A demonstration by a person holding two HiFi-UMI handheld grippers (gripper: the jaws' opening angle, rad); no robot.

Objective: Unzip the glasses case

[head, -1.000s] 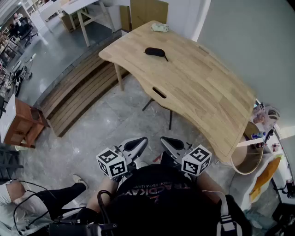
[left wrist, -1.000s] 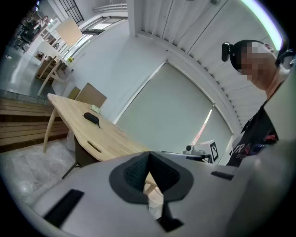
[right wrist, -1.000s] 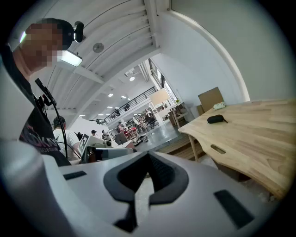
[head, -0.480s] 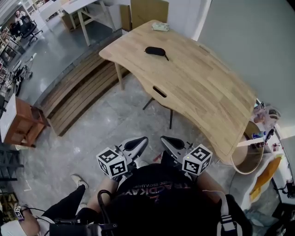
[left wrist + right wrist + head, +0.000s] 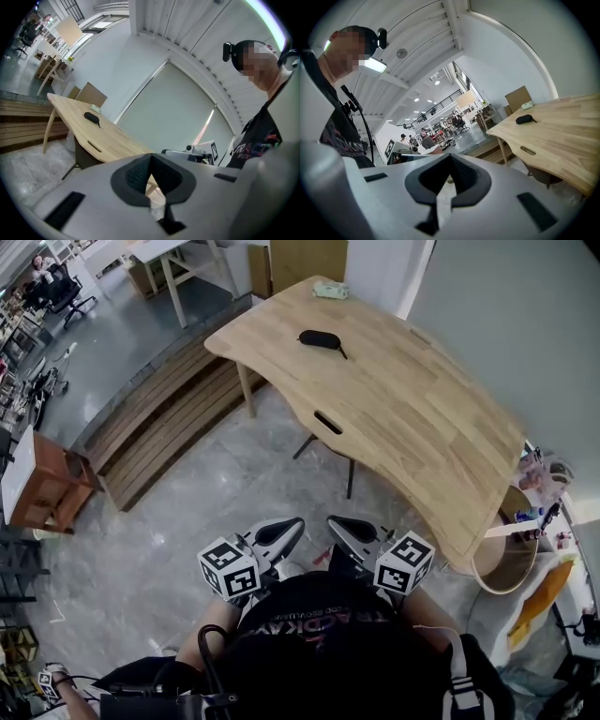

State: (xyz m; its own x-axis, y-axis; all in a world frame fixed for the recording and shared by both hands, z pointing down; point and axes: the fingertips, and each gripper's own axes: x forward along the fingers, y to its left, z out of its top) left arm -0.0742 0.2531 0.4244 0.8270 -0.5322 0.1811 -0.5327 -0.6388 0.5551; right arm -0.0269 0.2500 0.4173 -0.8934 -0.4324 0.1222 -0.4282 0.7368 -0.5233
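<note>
Glasses case (image 5: pixel 319 337), dark and small, lay on the wooden table (image 5: pixel 422 427), well ahead of both our grippers and apart from them, a thin strap trailing from its end. We held the left gripper (image 5: pixel 292 525) and the right gripper (image 5: pixel 336 525) close in front of our chest, side by side, tips pointing toward the table over the grey floor (image 5: pixel 187 521). The left jaws were pressed together with nothing between them; the right jaws were likewise together and empty. Beyond the case, farther from the grippers, a small pale packet (image 5: pixel 330 291) sat at the table's far end. A slot (image 5: pixel 327 422) in the tabletop lay between the grippers and the case.
</note>
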